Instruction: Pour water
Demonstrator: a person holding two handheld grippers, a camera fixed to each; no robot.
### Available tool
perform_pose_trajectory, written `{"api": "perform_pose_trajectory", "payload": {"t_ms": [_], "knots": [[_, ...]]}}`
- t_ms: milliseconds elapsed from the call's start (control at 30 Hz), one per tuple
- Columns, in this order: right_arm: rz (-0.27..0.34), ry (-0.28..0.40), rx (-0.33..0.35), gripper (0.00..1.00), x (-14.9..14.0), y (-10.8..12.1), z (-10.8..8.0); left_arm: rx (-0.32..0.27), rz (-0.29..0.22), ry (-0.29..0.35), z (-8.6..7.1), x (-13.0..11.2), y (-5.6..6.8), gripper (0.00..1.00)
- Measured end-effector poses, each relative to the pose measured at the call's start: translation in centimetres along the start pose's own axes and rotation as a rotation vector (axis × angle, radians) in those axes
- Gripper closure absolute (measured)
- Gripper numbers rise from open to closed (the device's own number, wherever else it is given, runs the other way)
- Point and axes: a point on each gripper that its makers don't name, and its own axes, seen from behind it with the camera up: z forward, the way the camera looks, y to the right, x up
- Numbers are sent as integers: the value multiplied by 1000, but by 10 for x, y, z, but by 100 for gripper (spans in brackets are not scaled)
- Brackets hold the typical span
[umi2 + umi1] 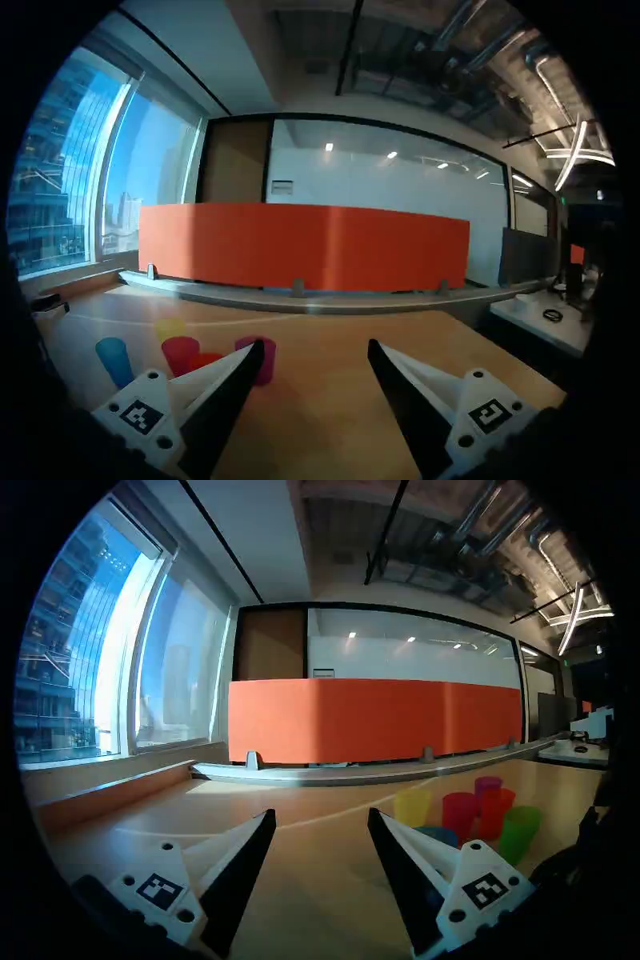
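Observation:
Several coloured plastic cups stand together on a wooden table (320, 880). In the left gripper view they sit to the right of my fingers: a yellow cup (412, 806), a red cup (459, 814), a purple cup (487, 785), an orange-red cup (498, 810), a green cup (520, 832) and a blue cup (436, 834) partly behind the right finger. My left gripper (322, 820) is open and holds nothing. In the right gripper view the blue cup (115, 360), red cup (180, 354), yellow cup (170, 328) and purple cup (266, 358) lie to the left. My right gripper (316, 346) is open and holds nothing.
An orange partition (368, 718) with a grey rail runs along the table's far edge. Tall windows (88, 664) line the left side. Another desk (544, 316) with small items stands to the right, past the table's edge.

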Motion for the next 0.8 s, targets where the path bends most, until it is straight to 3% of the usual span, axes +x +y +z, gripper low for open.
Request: {"api": "perform_pose_trajectory", "payload": {"t_ms": [800], "knots": [[-10,-5,0,0,-1,0,0,17,1,-44,7,-14,-6,15]]}}
